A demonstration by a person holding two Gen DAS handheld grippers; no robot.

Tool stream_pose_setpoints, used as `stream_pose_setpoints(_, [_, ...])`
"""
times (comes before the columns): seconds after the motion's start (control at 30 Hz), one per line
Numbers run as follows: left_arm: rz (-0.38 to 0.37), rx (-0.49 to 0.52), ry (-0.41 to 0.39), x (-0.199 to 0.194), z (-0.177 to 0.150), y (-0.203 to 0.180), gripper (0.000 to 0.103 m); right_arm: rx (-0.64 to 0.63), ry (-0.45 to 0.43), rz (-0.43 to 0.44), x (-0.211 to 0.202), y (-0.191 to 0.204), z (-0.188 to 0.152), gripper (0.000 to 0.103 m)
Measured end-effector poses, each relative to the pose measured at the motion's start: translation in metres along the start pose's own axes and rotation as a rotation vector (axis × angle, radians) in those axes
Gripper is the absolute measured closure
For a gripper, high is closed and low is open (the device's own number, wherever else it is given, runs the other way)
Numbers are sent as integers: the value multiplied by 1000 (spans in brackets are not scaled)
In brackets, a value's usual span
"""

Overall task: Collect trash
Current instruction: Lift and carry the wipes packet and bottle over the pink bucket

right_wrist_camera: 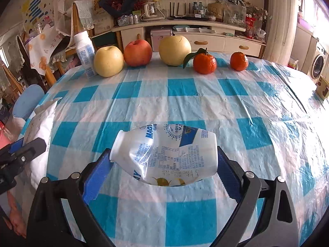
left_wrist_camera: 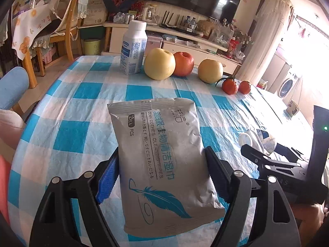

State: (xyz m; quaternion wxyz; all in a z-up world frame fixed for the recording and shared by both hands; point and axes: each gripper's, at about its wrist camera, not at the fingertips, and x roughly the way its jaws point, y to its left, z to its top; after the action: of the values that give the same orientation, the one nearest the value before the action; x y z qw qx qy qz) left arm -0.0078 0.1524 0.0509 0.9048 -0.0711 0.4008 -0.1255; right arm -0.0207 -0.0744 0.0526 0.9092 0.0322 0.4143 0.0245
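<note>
Left wrist view: left claw (left_wrist_camera: pixel 162 177) clamped on the grey wipes pack (left_wrist_camera: pixel 164 160), its pads against both long edges, above the checked tabletop (left_wrist_camera: pixel 67 107). Right claw (right_wrist_camera: pixel 163 168) grips a crushed white bottle (right_wrist_camera: pixel 166 152) sideways, neck at the left pad. Fruit row (right_wrist_camera: pixel 174 50) and an upright bottle (left_wrist_camera: pixel 133 48) line the far edge. Mid-cloth lies open; the two claws sit close side by side.

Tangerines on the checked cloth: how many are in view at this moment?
2. The leafy tangerine sits right of the big yellow pear in the far row; the second tangerine stands apart, further right at the row's end. None looks hidden.
</note>
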Motion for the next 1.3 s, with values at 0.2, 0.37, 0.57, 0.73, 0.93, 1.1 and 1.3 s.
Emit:
stream_pose_setpoints(0.2, [28,12,-20,-23,-4,1,25,-28,-18,31,-33,11,-21,8])
stream_pose_setpoints(0.37, [77,15,-53,-53,-10,8,25,-57,-37,58,-57,23,-31,8])
stream_pose_setpoints(0.57, [146,4,-75,-89,-22,23,24,-109,-65,87,-83,43,-41,8])
stream_pose_setpoints(0.73, [208,4,-101,-121,-30,35,24,-164,-86,110,-101,64,-48,8])
stream_pose_setpoints(0.93, [287,-2,-140,-163,-40,56,24,-224,-102,154,-118,90,-56,8])
stream_pose_setpoints(1.1, [338,-7,-190,-197,-43,72,25,-283,-108,193,-127,118,-61,8])
stream_pose_setpoints(1.3, [311,-56,-154,-195,-53,95,25,-318,-95,211,-122,138,-67,8])
